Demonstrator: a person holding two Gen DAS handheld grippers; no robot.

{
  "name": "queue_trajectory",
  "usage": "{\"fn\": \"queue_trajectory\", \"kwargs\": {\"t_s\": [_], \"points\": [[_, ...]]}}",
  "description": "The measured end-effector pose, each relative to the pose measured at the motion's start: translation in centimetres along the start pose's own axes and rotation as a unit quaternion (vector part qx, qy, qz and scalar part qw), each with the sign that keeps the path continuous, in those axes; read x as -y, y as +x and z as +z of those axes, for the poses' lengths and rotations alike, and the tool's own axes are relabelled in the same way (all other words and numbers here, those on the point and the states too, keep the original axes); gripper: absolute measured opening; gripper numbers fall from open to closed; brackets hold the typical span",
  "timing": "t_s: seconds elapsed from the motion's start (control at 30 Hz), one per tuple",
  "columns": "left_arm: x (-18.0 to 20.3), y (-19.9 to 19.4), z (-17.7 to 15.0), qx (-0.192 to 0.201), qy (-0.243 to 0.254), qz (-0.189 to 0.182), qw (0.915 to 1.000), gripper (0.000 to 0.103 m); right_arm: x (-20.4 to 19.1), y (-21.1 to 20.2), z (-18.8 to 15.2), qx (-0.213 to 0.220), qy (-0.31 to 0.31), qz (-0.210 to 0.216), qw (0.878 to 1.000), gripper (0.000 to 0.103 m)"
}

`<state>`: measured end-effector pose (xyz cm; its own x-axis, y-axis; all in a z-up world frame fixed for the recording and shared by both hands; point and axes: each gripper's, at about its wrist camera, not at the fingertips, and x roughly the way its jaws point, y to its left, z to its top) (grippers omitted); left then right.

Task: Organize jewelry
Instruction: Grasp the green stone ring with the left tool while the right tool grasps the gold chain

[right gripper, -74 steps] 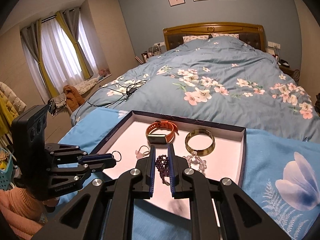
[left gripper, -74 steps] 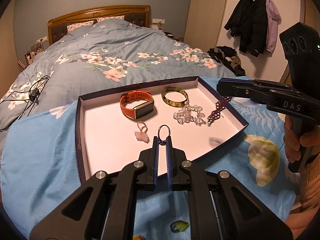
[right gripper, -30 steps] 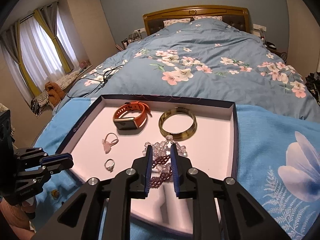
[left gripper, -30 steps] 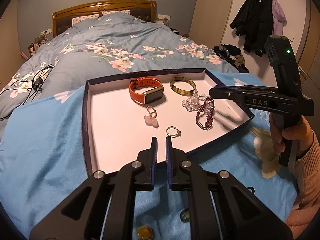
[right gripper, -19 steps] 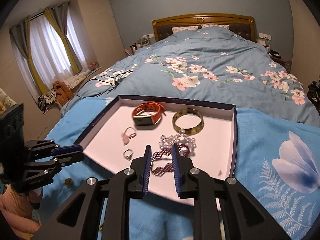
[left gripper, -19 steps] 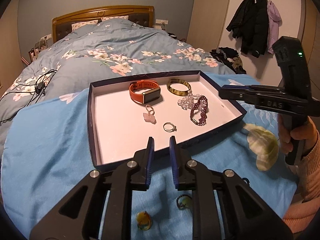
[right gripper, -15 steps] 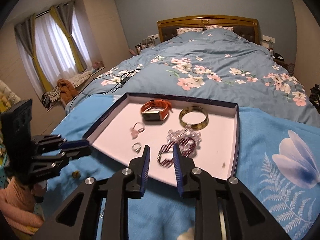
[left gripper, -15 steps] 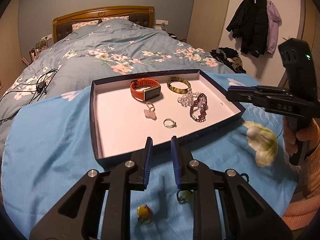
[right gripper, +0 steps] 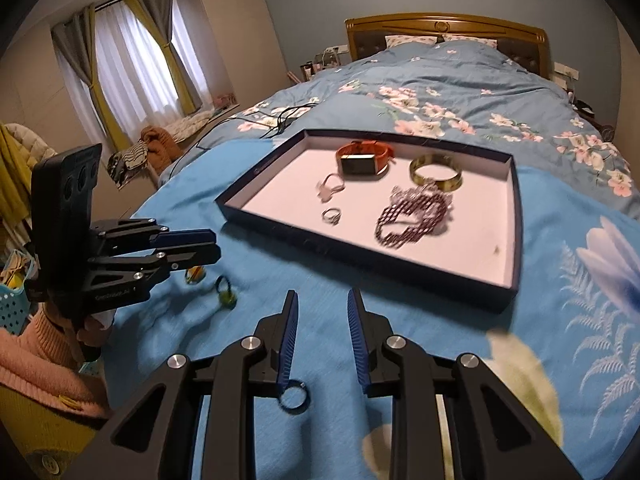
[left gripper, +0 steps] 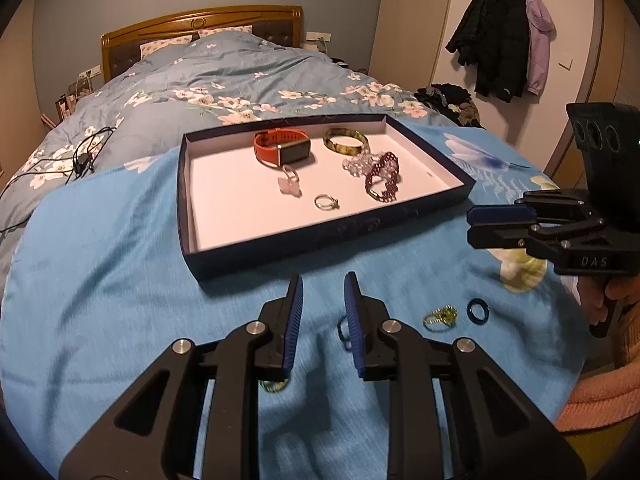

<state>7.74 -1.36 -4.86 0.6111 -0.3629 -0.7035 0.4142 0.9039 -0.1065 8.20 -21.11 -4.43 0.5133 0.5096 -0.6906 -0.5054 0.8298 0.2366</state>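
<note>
A dark blue tray (left gripper: 332,236) (right gripper: 360,256) lies on the blue cloth and holds an orange watch (left gripper: 282,148), a green bangle (left gripper: 345,141), a clear bead bracelet (left gripper: 356,163), a purple bead bracelet (left gripper: 382,181) (right gripper: 412,216), a pink pendant (left gripper: 290,184) and a silver ring (left gripper: 326,202) (right gripper: 332,216). On the cloth in front of the tray lie a gold ring (left gripper: 440,316), a dark blue ring (left gripper: 477,310) (right gripper: 295,398) and other small rings (right gripper: 226,292). My left gripper (left gripper: 322,308) (right gripper: 214,246) is open and empty. My right gripper (right gripper: 320,328) (left gripper: 470,226) is open and empty.
The blue cloth (left gripper: 100,280) covers the foot of a bed with a floral duvet (left gripper: 224,80). A black cable (left gripper: 84,156) lies on the duvet at left. Coats (left gripper: 504,36) hang on the right wall. Curtains (right gripper: 132,68) are at left.
Both grippers let go of their pieces in the tray, the ring at left and the purple bracelet at right. Both then drew back from the tray over the cloth and opened wider.
</note>
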Motion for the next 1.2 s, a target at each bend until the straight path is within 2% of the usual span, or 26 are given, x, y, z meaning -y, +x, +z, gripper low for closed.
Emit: {"fn": "queue_trajectory", "kwargs": {"t_s": [0.3,0.4,0.9,1.2], "points": [[0.4,-0.1,-0.9,-0.005,-0.009,0.001,0.9999,0.025,-1.1,0.2,-1.4,-0.008,0.006,0.017,1.0,0.024],[0.6,-0.1,-1.0,-0.005,-0.007,0.006,0.9999,0.027,-1.4,0.2,-1.9,-0.011,0.006,0.017,1.0,0.03],[1.2,0.0,-2.6,-0.02,-0.003,0.008,0.9998,0.029,-2.8,0.9,-3.0,-0.025,-0.004,0.031,0.999,0.03],[1.5,1.1,-2.2,-0.033,0.002,0.003,0.9995,0.029,-3.2,2.6,-2.8,-0.037,-0.008,0.029,0.999,0.03]]}}
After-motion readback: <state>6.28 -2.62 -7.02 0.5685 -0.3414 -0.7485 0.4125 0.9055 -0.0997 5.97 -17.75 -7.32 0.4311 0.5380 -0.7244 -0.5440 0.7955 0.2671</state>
